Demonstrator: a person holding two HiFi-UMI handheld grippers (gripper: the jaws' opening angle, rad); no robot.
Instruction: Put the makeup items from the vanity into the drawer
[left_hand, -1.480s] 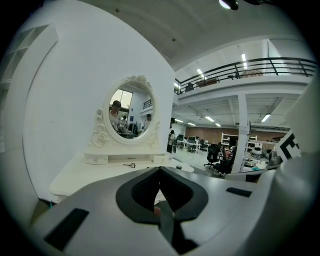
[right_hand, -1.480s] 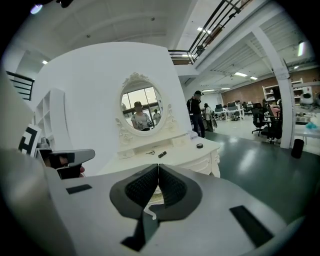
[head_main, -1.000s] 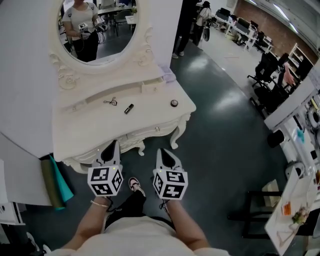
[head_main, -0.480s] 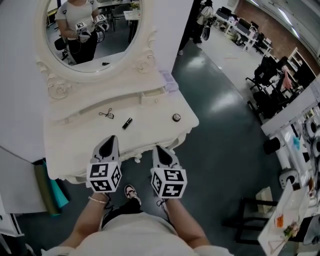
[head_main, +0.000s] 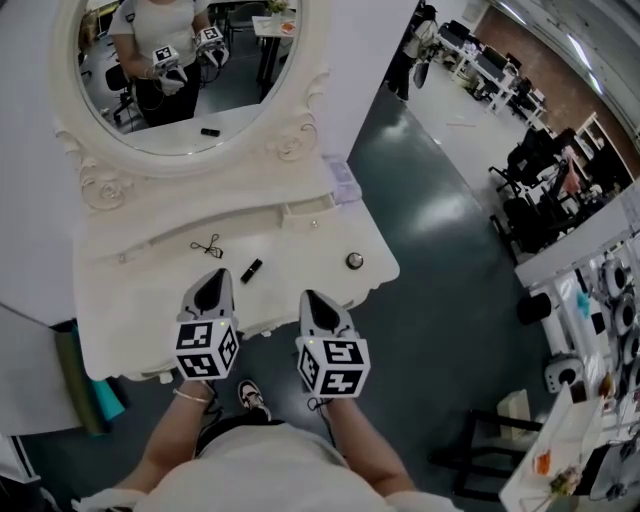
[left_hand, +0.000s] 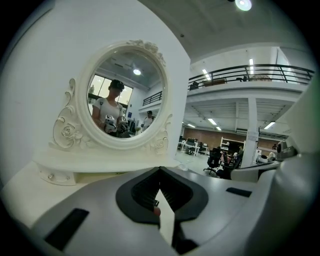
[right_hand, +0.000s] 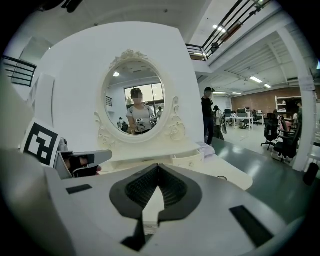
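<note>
On the white vanity top lie a black eyelash curler, a black lipstick tube and a small round compact. My left gripper hovers over the vanity's front edge, just short of the curler and the tube, shut with nothing in it. My right gripper is also shut and empty, at the front edge between the tube and the compact. In the left gripper view the left gripper points at the oval mirror. In the right gripper view the right gripper faces the mirror and a small closed drawer.
A small box sits at the vanity's back right corner. Teal and olive rolls lean beside the vanity's left side. Office chairs and a cluttered table stand to the right across the dark floor. A person stands far off.
Both grippers have moved forward, side by side, from in front of the vanity to over its front edge. Their jaws stayed shut. The vanity items have not moved.
</note>
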